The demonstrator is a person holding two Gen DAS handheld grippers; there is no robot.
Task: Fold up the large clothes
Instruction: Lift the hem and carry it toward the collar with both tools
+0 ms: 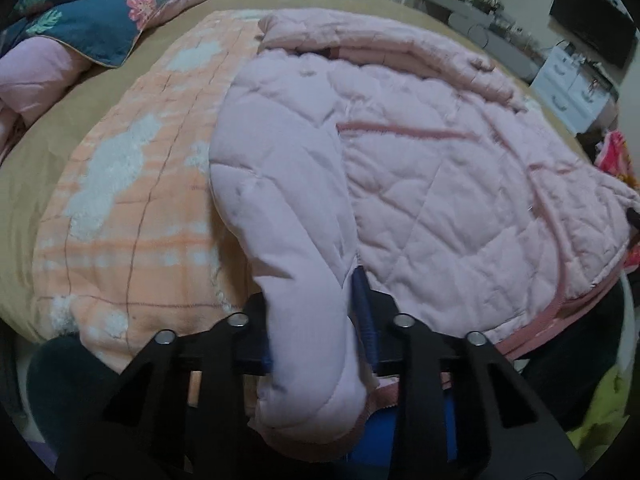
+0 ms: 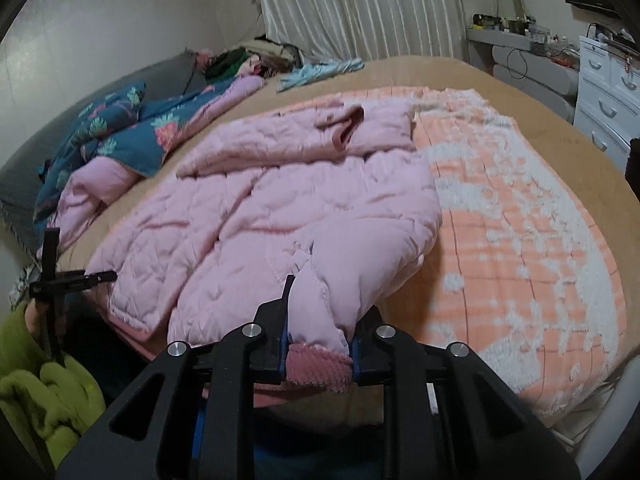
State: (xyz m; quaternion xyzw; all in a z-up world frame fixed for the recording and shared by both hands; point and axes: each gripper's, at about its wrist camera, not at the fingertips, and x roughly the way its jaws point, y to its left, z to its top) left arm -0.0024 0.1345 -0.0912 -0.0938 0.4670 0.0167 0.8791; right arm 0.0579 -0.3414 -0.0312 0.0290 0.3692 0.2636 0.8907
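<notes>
L gripper (image 1: 320,320), nearest lens: black frame w/ blue pads, jaws pinching a sleeve (image 1: 288,216) of the pink quilted jacket (image 1: 460,184); cuff end hangs down betw. the fingers, its tip cut off by the frame's lower edge. R gripper (image 2: 320,344): same build, jaws clamped on the other sleeve (image 2: 320,300), dark-pink fleecy cuff lining (image 2: 316,364) showing betw. the pads. Jacket: lies spread on an orange-and-white tufted blanket (image 2: 520,216) atop a tan bed cover (image 2: 560,140), collar end toward the far side, hem w/ pink trim at the near bed edge. L gripper also seen from R wrist view at far left (image 2: 72,278), mostly edge-on, held by a hand in a green sleeve (image 2: 44,392); jaw detail there too small to read. Outward: teal floral quilt w/ pink backing (image 1: 96,16) bunched at the head of the bed; heap of mixed clothes (image 2: 256,56) behind it, items not separable; light-blue cloth (image 2: 320,70) near the far edge. Containers: white drawer unit (image 2: 608,96), drawers shut, contents hidden; grey shelf (image 2: 520,42) carrying small clutter and cables, too small to identify. Striped curtain (image 2: 360,4) on the back wall. Dark screen (image 1: 592,20) at upper right, partly cropped. Red-patterned cloth (image 1: 618,160) at right rim, mostly cut off.
</notes>
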